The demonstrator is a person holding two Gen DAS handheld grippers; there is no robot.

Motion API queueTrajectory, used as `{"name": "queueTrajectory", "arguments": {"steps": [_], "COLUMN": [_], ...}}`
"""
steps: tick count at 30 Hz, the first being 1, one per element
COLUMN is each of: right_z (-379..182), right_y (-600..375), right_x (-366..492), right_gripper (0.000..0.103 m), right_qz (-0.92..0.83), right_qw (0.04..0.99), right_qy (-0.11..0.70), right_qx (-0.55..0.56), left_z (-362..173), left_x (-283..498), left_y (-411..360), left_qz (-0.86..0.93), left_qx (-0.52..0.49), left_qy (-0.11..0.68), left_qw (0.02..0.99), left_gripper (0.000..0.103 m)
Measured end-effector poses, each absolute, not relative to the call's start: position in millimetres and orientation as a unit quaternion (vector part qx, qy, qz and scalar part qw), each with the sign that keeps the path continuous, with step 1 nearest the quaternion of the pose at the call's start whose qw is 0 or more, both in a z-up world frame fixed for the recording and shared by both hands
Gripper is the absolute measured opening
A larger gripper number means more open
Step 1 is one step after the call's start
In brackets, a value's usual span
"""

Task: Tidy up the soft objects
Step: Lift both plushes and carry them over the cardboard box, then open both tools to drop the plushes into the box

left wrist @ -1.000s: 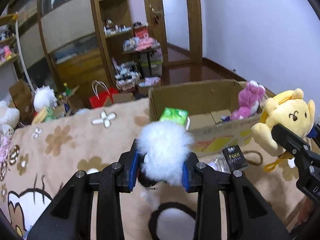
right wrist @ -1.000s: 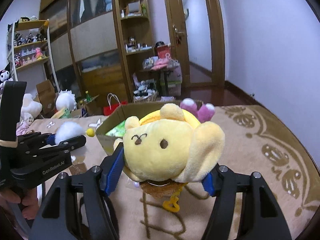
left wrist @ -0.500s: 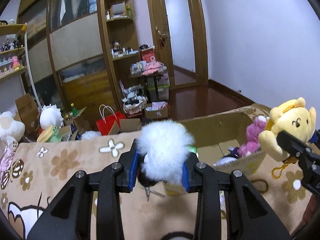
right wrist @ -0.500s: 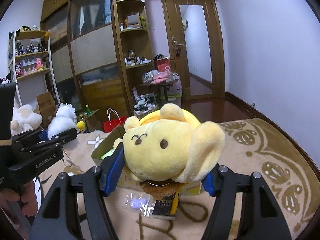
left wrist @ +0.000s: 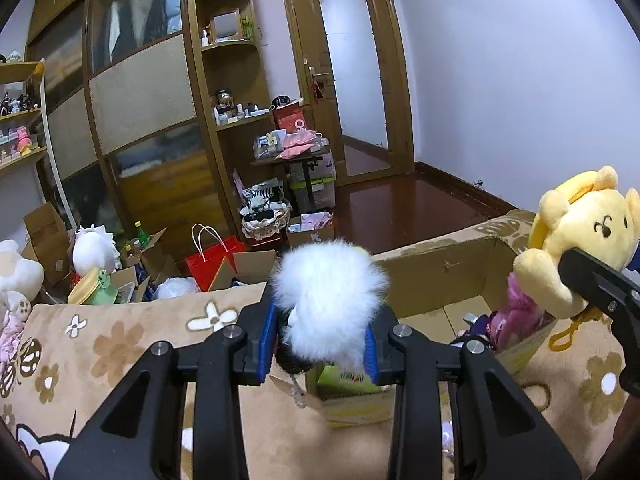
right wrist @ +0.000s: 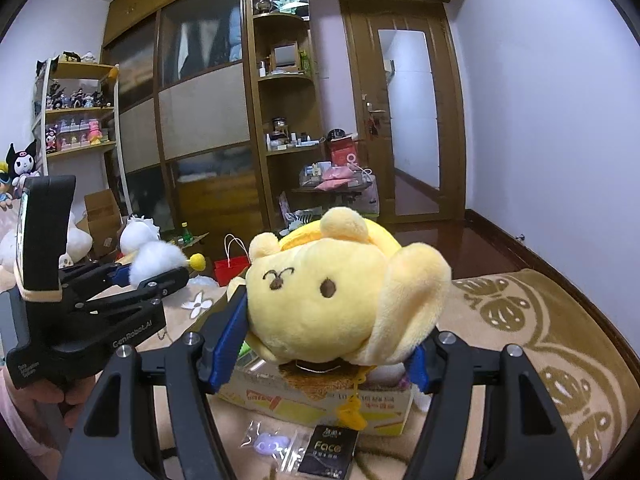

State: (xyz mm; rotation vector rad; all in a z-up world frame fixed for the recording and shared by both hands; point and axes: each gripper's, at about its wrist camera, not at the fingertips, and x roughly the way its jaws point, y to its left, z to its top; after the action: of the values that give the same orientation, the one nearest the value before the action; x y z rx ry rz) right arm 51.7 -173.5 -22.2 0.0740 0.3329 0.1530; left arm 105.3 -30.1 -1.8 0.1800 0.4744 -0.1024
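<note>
My left gripper (left wrist: pixel 320 344) is shut on a white fluffy toy (left wrist: pixel 330 300) and holds it above the near edge of an open cardboard box (left wrist: pixel 436 276). It also shows in the right wrist view (right wrist: pixel 158 264). My right gripper (right wrist: pixel 316 356) is shut on a yellow plush dog (right wrist: pixel 340 292), held above the box (right wrist: pixel 320 396). The yellow plush also shows at the right of the left wrist view (left wrist: pixel 580 240). A pink plush (left wrist: pixel 520 312) lies inside the box.
The box stands on a tan flowered blanket (left wrist: pixel 112 340). A black packet (right wrist: pixel 328 452) and a clear bag (right wrist: pixel 268 440) lie in front of the box. Beyond the bed are a red bag (left wrist: pixel 212 260), boxes, plush toys (left wrist: pixel 94 248) and shelves.
Both grippers have risen with their toys. The box now sits lower in both views, with more of the room showing beyond.
</note>
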Motion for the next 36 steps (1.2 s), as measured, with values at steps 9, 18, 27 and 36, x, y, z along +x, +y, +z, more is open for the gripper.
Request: {"name": "queueTrajectory", "arguments": {"steps": [9, 18, 27, 36], "right_z": [-15.3, -16.4, -29.9, -43.7], "right_y": [-168.8, -169.1, -172.1, -172.4], "right_x": [70.8, 86.0, 102.3, 116.6], "right_gripper": [0.072, 0.073, 0.074, 0.076], "right_qz": [0.087, 0.093, 0.09, 0.081], "right_qw": [0.985, 0.984, 0.978, 0.972], "right_qy": [0.147, 0.149, 0.182, 0.217], "right_qx": [0.021, 0.025, 0.042, 0.038], "left_z": [1.5, -0.4, -11.6, -30.9], "left_x": [125.1, 136.1, 150.2, 158.2], "left_y": [-28.5, -32.2, -31.7, -39.6], "left_qz": [-0.058, -0.072, -0.069, -0.093], "left_qx": [0.068, 0.065, 0.05, 0.061], "left_qy": [0.233, 0.238, 0.262, 0.304], "left_qw": [0.968, 0.967, 0.961, 0.946], "left_gripper": [0.033, 0.033, 0.034, 0.034]}}
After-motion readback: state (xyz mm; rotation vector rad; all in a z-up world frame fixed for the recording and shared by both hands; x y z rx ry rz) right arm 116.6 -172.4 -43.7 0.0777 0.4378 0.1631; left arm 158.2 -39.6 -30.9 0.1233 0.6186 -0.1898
